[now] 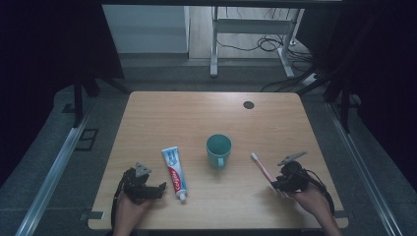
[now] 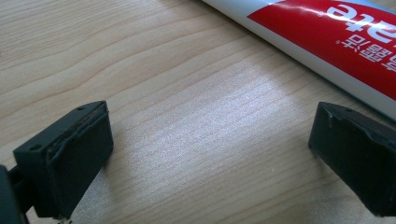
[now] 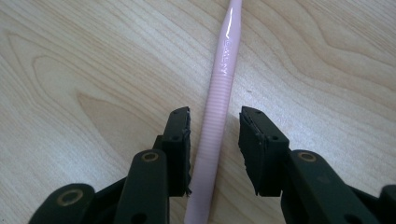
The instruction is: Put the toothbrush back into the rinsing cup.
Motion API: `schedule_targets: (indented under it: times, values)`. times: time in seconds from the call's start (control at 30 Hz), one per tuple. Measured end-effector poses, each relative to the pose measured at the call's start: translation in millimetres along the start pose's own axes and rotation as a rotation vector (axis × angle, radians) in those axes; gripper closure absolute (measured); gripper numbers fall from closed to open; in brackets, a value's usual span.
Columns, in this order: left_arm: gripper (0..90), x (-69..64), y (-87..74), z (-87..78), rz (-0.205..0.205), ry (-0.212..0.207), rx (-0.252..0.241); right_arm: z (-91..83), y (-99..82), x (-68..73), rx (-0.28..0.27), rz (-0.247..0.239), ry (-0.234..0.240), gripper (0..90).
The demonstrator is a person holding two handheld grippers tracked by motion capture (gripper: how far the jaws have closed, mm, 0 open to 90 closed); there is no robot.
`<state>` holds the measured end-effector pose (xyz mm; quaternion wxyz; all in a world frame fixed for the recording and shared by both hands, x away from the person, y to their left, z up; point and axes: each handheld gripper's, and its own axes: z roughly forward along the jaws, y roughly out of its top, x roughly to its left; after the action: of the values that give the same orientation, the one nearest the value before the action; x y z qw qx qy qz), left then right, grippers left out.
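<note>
right gripper (image 3: 214, 140) jaws slightly apart, pink toothbrush (image 3: 217, 112) between them untouched, flat on the table (image 3: 93, 70); left gripper (image 2: 210, 158) jaws wide apart, empty, beside the toothpaste (image 2: 336, 42).

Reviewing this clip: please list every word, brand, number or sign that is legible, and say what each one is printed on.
"Colgate": white letters on the red panel of the toothpaste tube, high view.
"te": the end of that brand name, upside down on the tube in the left gripper view.
White Chinese characters beneath it on the red panel: upside down and cut off, not readable.
Embossed marking on the pink toothbrush handle, right gripper view: too faint to read.
Teal mug: no text visible.
</note>
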<state>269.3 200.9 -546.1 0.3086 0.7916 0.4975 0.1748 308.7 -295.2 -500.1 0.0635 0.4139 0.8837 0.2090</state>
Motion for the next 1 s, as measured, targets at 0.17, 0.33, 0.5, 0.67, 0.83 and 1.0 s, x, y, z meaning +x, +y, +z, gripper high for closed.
schedule_targets:
  times: [0.17,0.33,0.5,0.67,0.83,1.0]
  values:
    - [0.0,0.0,0.0,0.0,0.001,0.0,0.0,1.2,10.4,-1.0,0.039,0.006,0.014,63.2]
    - [0.0,0.0,0.1,-0.1,0.001,0.0,0.002,4.1,21.6,-1.5,0.088,0.004,0.009,63.4]
    - [0.0,0.1,0.0,-0.1,0.001,0.0,0.001,8.5,33.6,-0.7,0.139,0.002,0.001,63.8]
    - [0.0,0.1,0.0,-0.1,0.001,0.0,0.002,14.1,45.6,-0.2,0.198,0.004,-0.015,65.2]
    - [0.0,0.0,0.0,-0.1,0.0,0.0,0.001,18.4,55.7,-1.1,0.239,0.008,-0.023,66.5]
    - [0.0,0.0,0.1,-0.1,0.0,0.0,0.002,21.9,62.0,-0.4,0.278,0.01,-0.034,67.3]
